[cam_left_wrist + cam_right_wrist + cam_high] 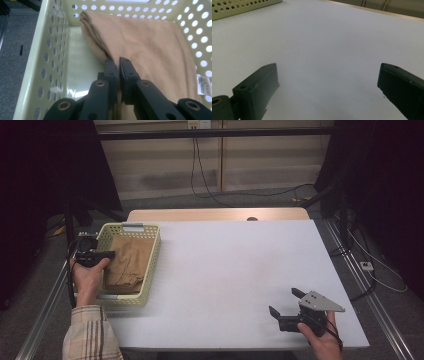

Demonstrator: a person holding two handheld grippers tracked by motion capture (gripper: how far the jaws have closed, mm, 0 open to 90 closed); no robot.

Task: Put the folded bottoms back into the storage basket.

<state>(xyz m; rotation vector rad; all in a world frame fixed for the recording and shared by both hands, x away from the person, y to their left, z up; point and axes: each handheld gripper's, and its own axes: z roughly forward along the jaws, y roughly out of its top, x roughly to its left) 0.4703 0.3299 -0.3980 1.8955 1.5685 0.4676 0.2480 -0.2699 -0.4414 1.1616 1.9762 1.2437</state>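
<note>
Left tool (118, 65) pinching cloth (150, 42) (in basket (32, 75))

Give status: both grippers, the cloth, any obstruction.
Left gripper shut on tan cloth edge, inside basket. Right gripper open, idle over table. Basket walls close around cloth; nothing else in the way.

Dim, dark-edged room; soft overhead light, faint shadows, slight blur.

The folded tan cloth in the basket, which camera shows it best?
The left gripper view: the folded tan cloth is close up, its edge pinched between the jaws. The high view shows it small in the basket.
</note>
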